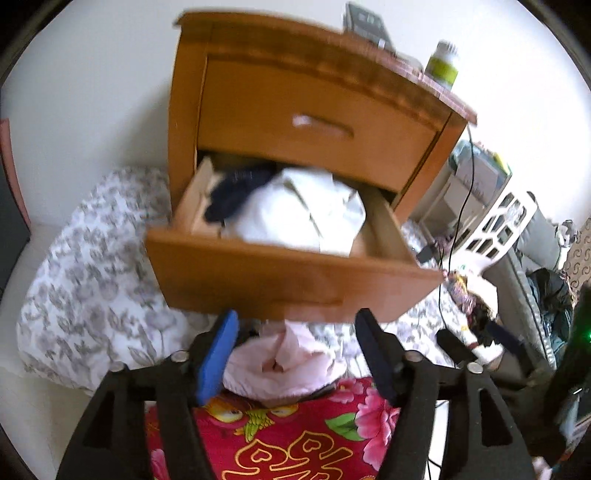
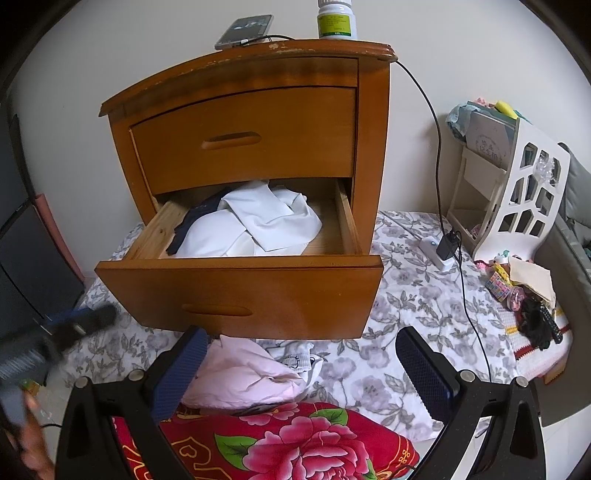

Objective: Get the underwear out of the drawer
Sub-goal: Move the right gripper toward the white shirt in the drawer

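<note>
1. The nightstand [image 2: 258,122] stands on a grey-flowered cloth [image 2: 406,295]; its lower drawer [image 2: 240,291] is pulled out towards the near side, and the upper one is shut.
2. In the drawer lie white fabric [image 2: 255,225] and, at its left, a dark garment [image 2: 192,221]; the dark piece is mostly buried, so what it is cannot be told.
3. A red floral cloth [image 2: 295,443] covers the near floor and is cut off by the bottom edge.
4. The pink underwear [image 2: 243,373] lies crumpled outside the drawer, on the cloths just in front of the drawer face.
5. The left gripper [image 1: 295,354] is above and near of the underwear, jaws apart and gripping nothing; the underwear shows between the fingers but clear of the pads. This view is blurred by motion.
6. The right gripper [image 2: 299,373] is wide open and empty; its left finger overlaps the underwear's left edge in view, and contact cannot be told.
7. A bottle [image 2: 337,20] and a phone [image 2: 245,29] sit on the nightstand top; the bottle is cut off at the top edge.
</note>
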Demonstrator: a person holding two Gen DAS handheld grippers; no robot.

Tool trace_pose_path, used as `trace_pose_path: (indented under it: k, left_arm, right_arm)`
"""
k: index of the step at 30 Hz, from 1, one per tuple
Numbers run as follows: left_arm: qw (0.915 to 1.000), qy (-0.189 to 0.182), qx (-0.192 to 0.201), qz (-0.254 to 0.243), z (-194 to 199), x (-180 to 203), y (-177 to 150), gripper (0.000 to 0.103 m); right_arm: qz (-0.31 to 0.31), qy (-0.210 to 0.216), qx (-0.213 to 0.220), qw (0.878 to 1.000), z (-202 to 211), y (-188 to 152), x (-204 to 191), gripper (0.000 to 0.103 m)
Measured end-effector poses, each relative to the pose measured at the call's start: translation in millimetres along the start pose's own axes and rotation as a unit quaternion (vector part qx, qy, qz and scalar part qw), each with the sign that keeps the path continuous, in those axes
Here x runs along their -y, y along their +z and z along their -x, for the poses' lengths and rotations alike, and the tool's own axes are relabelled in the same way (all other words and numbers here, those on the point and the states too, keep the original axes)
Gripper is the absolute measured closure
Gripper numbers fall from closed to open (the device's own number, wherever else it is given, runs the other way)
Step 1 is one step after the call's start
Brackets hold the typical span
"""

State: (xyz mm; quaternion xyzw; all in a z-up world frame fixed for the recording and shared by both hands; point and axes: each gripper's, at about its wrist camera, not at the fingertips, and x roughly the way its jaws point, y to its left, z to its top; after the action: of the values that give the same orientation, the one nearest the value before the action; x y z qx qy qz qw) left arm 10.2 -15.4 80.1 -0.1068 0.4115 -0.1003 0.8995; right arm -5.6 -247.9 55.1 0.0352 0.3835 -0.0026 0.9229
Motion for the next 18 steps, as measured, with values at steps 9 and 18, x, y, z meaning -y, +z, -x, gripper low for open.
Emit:
trace_pose_path:
  k: [9, 18]
  left_arm:
    - [0.9978, 0.038, 0.038, -0.039, 24.0, 14.9, 37.5, 0.022]
    - [0.9935, 0.086, 0.066, -0.036, 17.2, 15.9, 51.4, 0.007]
  right_arm:
    - [0.006, 0.005, 0.009, 1.0, 4.7, 9.4, -3.0, 0.0]
    - [0.025, 0.013, 0.015, 0.999, 7.5, 15.5, -12.6, 0.0]
